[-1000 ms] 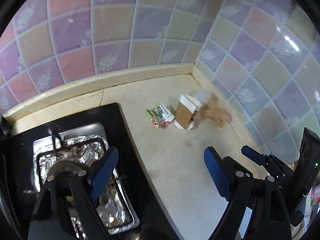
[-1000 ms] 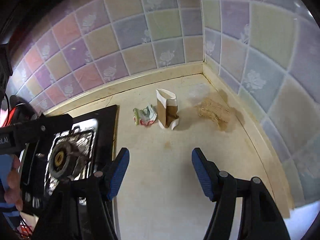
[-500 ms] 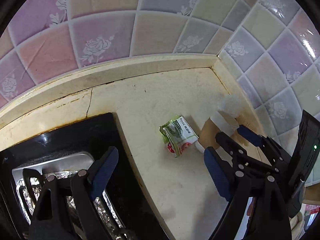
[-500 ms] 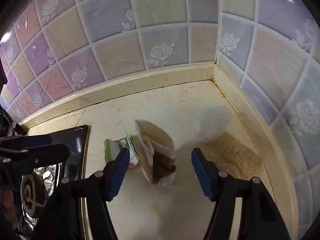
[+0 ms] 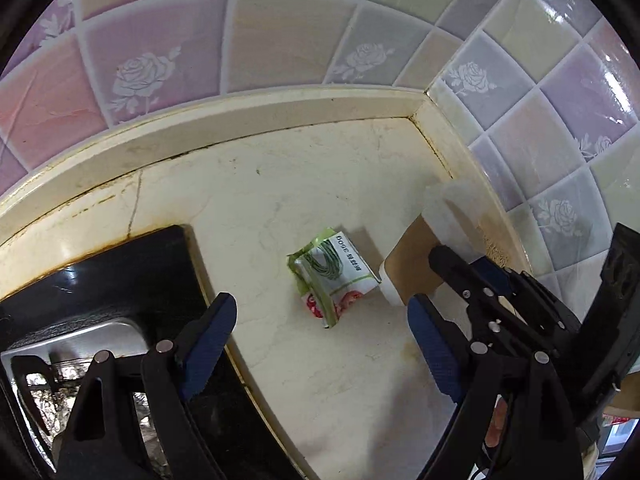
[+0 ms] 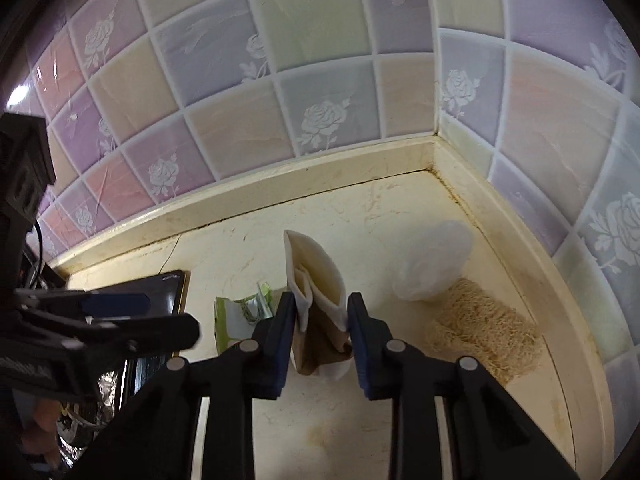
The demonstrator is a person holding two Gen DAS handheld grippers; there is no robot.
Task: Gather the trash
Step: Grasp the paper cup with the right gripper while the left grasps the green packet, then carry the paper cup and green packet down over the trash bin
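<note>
From the left wrist view, the left hand-held gripper [image 5: 320, 344] hangs wide open and empty over the cream table [image 5: 340, 392], its blue pads either side of a green snack wrapper [image 5: 334, 280] lying flat. Just right of it, the right hand-held gripper [image 5: 460, 264] reaches onto a crushed paper cup [image 5: 412, 268].

Through the right wrist view, the right hand-held gripper [image 6: 321, 320] is clamped on the crushed paper cup [image 6: 316, 280], pads pressing both sides. A white plastic bag [image 6: 432, 264] and brown fibrous scraps [image 6: 484, 328] sit near the corner.
</note>
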